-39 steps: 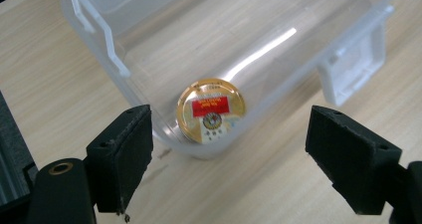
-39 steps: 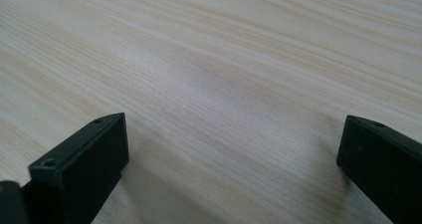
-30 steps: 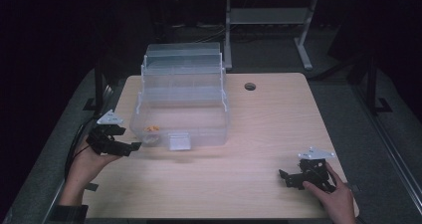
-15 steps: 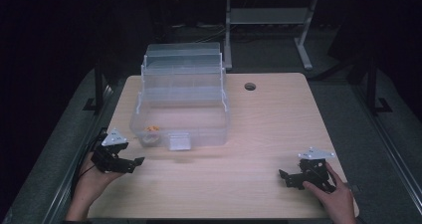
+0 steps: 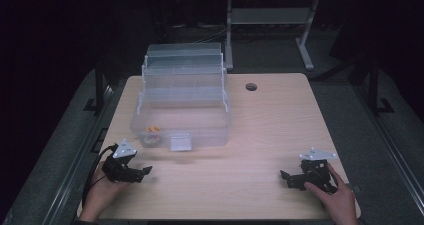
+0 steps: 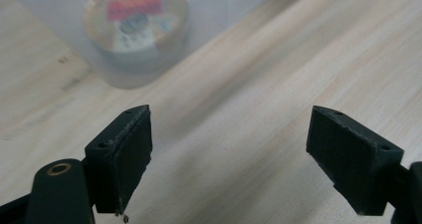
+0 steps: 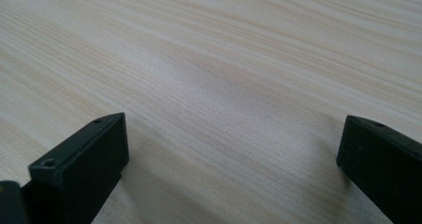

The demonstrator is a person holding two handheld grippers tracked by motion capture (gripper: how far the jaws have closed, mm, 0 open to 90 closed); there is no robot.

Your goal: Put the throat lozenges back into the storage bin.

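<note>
1. High view: the clear plastic box (image 5: 182, 102) stands on the far-left part of the wooden table (image 5: 270, 125), with bare wood open to its right and in front. The left gripper (image 5: 142, 171) rests near the front-left edge, the right gripper (image 5: 285, 177) near the front-right corner — well apart.
2. Left gripper view: jaws wide apart over bare wood; a round container (image 6: 135, 20) with a red-labelled top sits behind the box's cloudy wall, ahead and to the left.
3. Right gripper view: jaws spread wide, nothing between them — just wood grain.

The round labelled tin (image 6: 135, 22) behind the clear box wall (image 6: 239, 5) is blurred, its label unreadable, its top cropped.
</note>
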